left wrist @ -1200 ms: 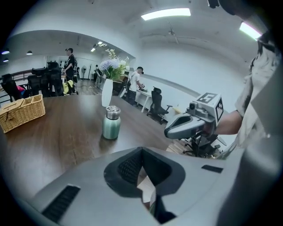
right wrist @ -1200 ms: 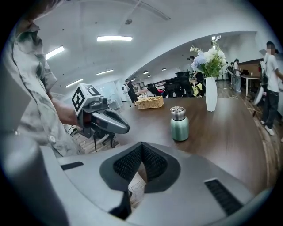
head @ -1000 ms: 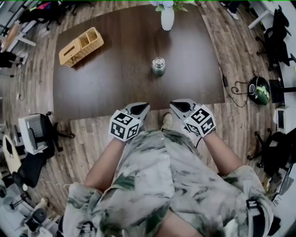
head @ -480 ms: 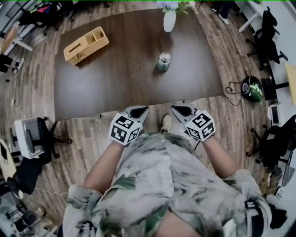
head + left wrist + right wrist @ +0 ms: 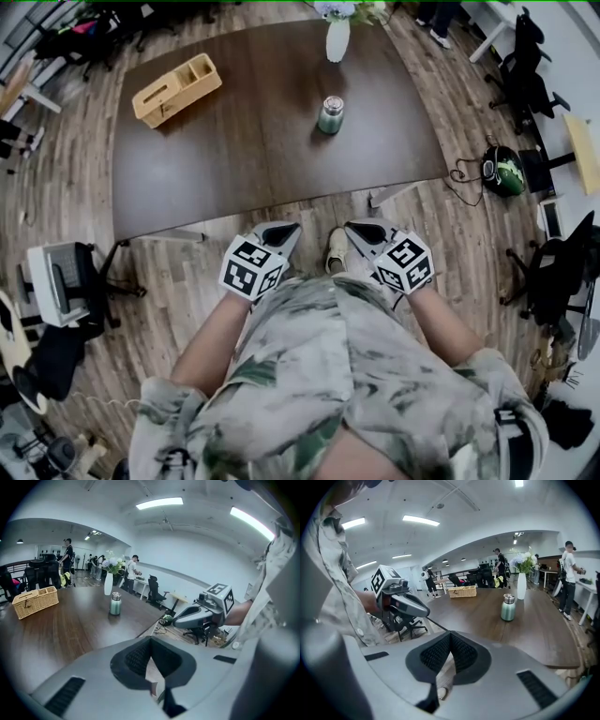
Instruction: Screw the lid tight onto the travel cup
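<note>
Cylindrical green metal travel cup (image 5: 329, 116) on dark wooden table (image 5: 234, 150)

The right claw (image 5: 449, 635), jaws closed together with nothing between them, is held short of the dark wooden counter (image 5: 478, 613). On the counter stand a green travel cup (image 5: 507, 610) topped by its silver lid (image 5: 509, 598), a white vase (image 5: 521, 587) and a wicker basket (image 5: 462, 591). The left claw (image 5: 424, 612) is at the left.
</note>
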`<control>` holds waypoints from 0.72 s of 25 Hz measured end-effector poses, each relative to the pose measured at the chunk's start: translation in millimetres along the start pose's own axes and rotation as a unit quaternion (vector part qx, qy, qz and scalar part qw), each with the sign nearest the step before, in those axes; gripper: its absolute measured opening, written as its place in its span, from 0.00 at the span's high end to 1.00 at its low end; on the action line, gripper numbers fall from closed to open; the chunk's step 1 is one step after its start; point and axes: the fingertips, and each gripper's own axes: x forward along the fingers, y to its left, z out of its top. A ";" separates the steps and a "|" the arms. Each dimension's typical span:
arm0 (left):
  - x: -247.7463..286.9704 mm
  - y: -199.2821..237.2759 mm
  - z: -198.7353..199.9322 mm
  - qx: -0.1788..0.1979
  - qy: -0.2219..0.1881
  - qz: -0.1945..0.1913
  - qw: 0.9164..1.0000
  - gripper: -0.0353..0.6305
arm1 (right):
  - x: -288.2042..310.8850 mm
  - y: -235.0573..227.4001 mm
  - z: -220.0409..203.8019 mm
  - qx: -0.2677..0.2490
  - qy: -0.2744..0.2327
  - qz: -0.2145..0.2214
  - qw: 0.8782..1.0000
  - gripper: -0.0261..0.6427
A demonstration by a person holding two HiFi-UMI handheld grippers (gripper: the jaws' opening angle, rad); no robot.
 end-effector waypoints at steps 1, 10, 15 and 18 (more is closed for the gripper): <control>-2.4 -2.1 -2.6 0.000 0.000 0.000 1.000 0.91 | -0.9 4.0 -1.2 0.000 0.000 0.000 1.000 0.93; -25.1 -16.3 -23.0 -0.002 0.000 -0.001 1.000 0.91 | -5.3 32.5 -8.8 -0.006 0.003 0.002 1.000 0.93; -35.4 -16.5 -27.4 -0.003 -0.003 0.004 1.000 0.91 | -6.2 41.5 -10.4 -0.012 0.004 0.004 1.000 0.93; -41.7 -17.9 -30.7 -0.003 -0.006 0.004 1.000 0.91 | -6.5 48.3 -10.7 -0.015 0.004 0.005 1.000 0.93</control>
